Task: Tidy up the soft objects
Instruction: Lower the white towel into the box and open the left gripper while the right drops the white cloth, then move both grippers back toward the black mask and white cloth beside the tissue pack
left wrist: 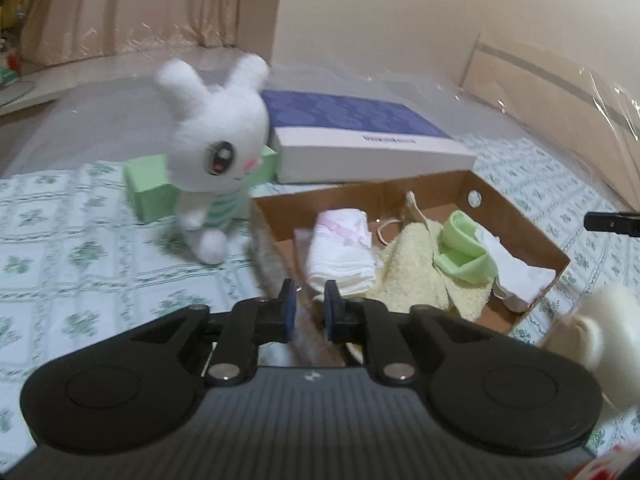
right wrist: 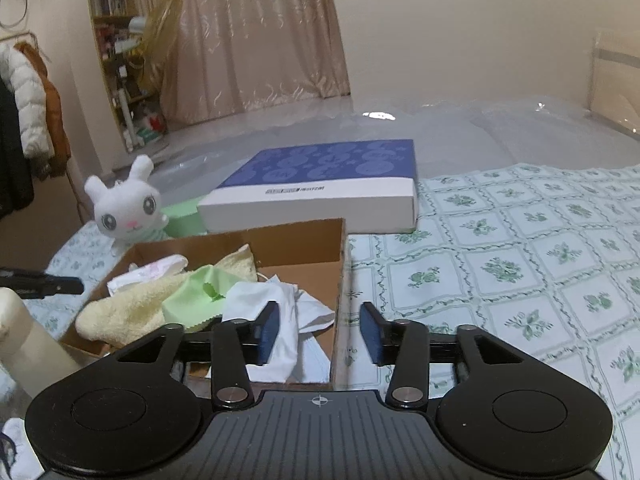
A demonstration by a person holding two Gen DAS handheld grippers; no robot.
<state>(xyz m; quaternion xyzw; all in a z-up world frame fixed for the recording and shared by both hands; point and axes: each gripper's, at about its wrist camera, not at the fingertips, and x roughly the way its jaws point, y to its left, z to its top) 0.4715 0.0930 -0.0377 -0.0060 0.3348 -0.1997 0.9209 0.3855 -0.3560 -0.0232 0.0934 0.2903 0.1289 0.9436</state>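
We see soft, warm, fairly dim indoor light with faint shadows. The plush rabbit [left wrist: 218,148] smears with motion blur in the left view; plastic sheeting [right wrist: 460,128] shows small glints. Fisheye bending curves edges, and corners go black.

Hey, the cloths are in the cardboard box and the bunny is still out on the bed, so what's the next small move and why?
Probably swing the left gripper toward the bunny. It stands outside the box, beside its left wall, while the cloths already lie inside, and the gripper's jaws look empty.

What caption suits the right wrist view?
Open right gripper hovers over a cardboard box of cloths; white plush bunny sits behind.
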